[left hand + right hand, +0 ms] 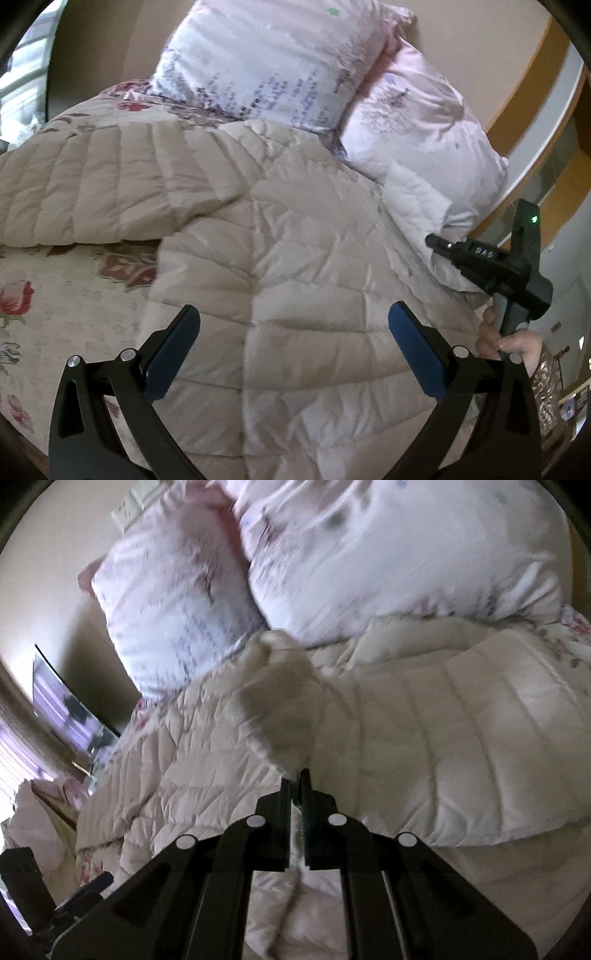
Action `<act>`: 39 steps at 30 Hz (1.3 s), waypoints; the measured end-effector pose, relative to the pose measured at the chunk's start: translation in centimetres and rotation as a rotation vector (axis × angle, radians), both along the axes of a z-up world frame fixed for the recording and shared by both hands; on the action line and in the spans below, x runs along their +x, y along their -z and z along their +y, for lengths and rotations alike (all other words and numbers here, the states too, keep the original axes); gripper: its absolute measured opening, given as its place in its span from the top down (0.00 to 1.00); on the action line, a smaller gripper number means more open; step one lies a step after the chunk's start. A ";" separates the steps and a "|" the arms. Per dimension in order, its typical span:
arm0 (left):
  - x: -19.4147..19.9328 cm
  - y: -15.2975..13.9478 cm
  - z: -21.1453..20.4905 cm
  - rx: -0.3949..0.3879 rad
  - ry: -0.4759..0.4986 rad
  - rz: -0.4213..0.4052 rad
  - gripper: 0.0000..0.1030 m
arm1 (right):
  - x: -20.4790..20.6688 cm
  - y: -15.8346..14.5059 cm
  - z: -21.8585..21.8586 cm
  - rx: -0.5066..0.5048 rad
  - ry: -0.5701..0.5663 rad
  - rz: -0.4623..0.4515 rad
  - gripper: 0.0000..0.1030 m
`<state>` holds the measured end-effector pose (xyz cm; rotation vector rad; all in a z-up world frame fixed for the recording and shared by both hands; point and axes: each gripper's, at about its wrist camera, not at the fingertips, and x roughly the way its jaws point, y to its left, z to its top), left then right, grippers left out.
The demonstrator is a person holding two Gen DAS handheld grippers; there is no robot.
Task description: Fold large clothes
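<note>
A beige quilted down jacket lies spread on the bed, one part folded over toward the left. My left gripper is open above the jacket's near part, holding nothing. My right gripper is shut on a fold of the jacket and holds it raised over the rest of the jacket. The right gripper also shows at the right of the left wrist view, held by a hand.
Two pale pink printed pillows lean against the wall behind the jacket. A floral bedspread covers the bed at left. A bright window and furniture stand at the left of the right wrist view.
</note>
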<state>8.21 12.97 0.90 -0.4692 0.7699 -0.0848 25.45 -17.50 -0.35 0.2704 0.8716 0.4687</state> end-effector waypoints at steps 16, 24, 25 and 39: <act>-1.6 0.2 6.0 -0.075 -0.147 -0.026 0.01 | 0.0 1.5 7.4 -0.050 -0.143 0.092 0.49; -3.5 0.4 10.3 -0.149 -0.283 -0.038 0.02 | 1.0 0.9 8.8 0.054 -0.139 0.091 0.48; -3.8 0.5 10.7 -0.160 -0.300 -0.039 0.02 | 1.2 1.3 9.2 0.044 -0.141 0.107 0.48; -6.6 3.8 20.1 -0.427 -0.606 -0.005 0.18 | -1.6 -0.5 5.1 0.170 -0.176 0.201 0.26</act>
